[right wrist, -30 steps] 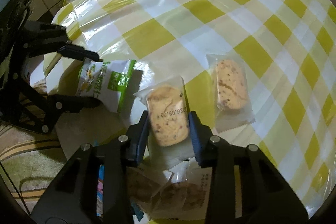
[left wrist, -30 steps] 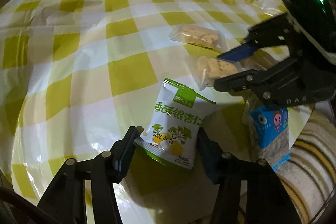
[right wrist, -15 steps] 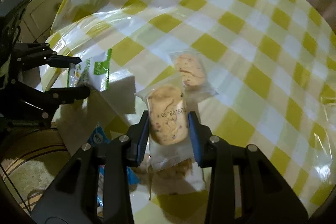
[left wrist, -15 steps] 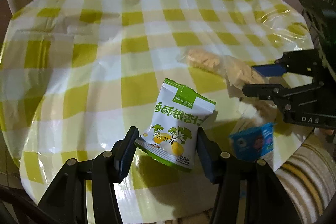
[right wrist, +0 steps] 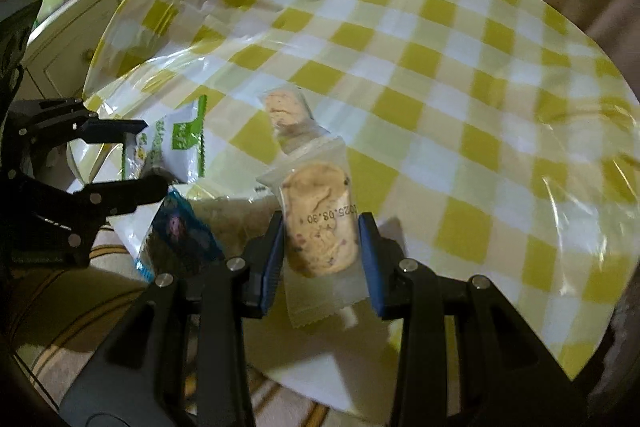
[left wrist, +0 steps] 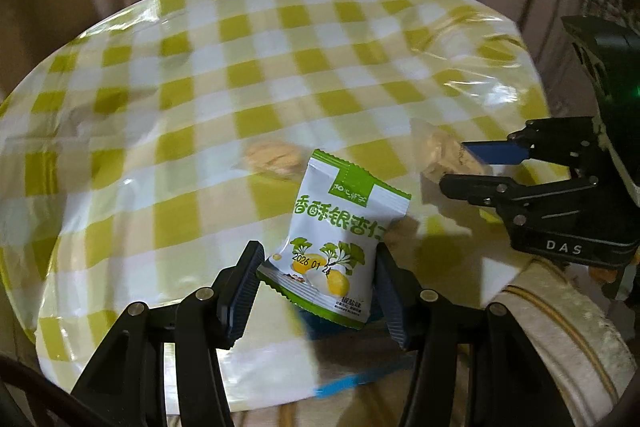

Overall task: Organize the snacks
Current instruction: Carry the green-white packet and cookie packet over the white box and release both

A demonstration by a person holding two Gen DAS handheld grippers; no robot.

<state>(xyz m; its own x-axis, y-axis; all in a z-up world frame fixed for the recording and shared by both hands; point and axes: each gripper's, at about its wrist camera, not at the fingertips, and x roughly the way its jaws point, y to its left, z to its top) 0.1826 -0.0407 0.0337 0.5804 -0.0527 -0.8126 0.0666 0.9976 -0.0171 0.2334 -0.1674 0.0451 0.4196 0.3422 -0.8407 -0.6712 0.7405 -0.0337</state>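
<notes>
1. Both tongs had lifted their loads clear of the checked tablecloth; a second earlier both were low over it, so the sorting had probably passed from picking up to carrying.
2. The left gripper stayed clamped on the green-and-white snack bag, held above the table's near edge.
3. The right gripper stayed clamped on a wrapped cookie.
4. Another wrapped cookie and a blue packet lay below.

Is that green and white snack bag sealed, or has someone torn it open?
Sealed, as far as shows: the green and white snack bag, held in the left gripper, looks puffy, with its top crimp unbroken. Its back is hidden.
</notes>
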